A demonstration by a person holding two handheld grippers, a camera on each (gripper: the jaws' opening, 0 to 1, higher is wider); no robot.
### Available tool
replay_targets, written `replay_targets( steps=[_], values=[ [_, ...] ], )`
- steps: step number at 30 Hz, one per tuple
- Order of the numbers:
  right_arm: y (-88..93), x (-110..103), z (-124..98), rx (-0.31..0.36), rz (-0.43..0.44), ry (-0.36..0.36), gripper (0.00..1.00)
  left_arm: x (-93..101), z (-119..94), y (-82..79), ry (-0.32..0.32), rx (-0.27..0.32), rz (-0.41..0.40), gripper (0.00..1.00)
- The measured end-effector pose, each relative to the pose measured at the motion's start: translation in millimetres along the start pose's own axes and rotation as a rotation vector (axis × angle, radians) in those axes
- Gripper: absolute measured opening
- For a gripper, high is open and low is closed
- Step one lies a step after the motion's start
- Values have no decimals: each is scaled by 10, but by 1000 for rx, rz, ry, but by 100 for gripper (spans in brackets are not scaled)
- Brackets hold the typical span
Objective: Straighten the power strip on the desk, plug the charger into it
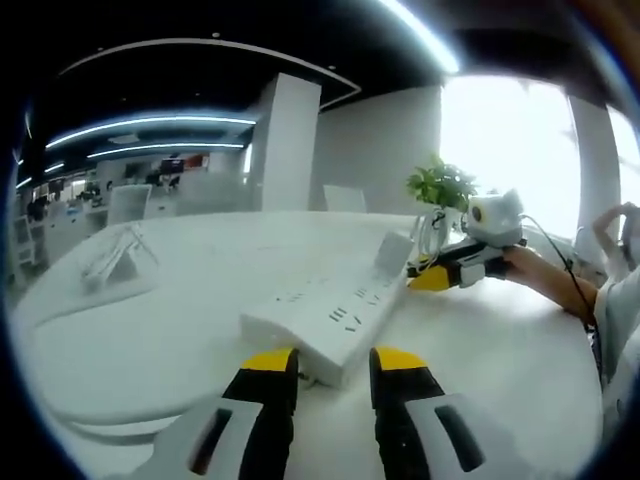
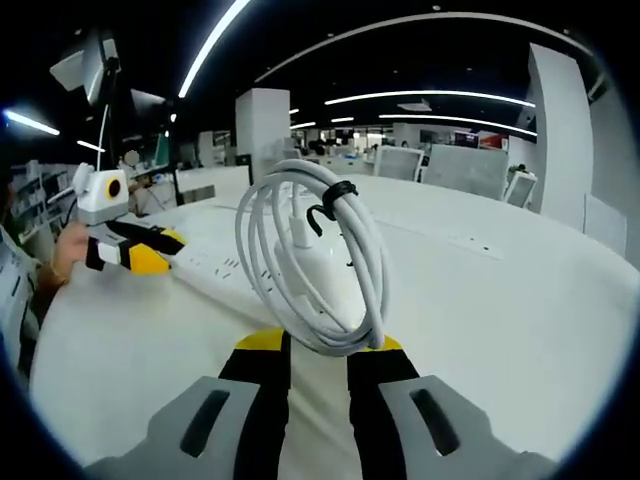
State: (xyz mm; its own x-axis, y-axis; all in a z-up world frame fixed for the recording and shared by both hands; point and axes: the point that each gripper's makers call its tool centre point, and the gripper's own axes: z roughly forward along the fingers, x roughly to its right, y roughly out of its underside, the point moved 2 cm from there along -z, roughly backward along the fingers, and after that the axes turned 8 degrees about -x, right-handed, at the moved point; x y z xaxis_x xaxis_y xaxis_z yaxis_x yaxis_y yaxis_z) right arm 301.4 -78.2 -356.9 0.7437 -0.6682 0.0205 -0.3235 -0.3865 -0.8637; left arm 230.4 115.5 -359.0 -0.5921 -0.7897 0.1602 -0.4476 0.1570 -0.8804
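In the left gripper view the left tool [image 1: 333,365] hangs with its yellow-tipped jaws parted and nothing between them, just short of the near end of the long white power strip [image 1: 335,315] lying on the round white bench [image 1: 140,330]. Further right, the right tool [image 1: 445,272] sits near the strip's far end. In the right gripper view it clamps a coiled white charger cable [image 2: 315,262], with the left tool [image 2: 140,255] at the left.

The power strip [image 1: 335,315] is lying on the desk [image 1: 150,340] just beyond the left gripper [image 1: 334,372], with the right gripper [image 1: 432,277] sitting at its far right end and a plant [image 1: 441,186] standing behind.
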Motion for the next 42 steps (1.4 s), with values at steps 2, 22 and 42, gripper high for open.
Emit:
replay_targets(
  steps=[2, 22, 42],
  values=[
    [0, -1, 3, 0, -4, 5, 20, 1, 4, 1, -1, -8, 13, 31],
    [13, -38, -13, -3, -17, 32, 21, -18, -20, 10, -3, -28, 16, 30],
    [22, -85, -38, -14, -25, 41, 20, -57, 12, -22, -14, -42, 24, 32]
  ],
)
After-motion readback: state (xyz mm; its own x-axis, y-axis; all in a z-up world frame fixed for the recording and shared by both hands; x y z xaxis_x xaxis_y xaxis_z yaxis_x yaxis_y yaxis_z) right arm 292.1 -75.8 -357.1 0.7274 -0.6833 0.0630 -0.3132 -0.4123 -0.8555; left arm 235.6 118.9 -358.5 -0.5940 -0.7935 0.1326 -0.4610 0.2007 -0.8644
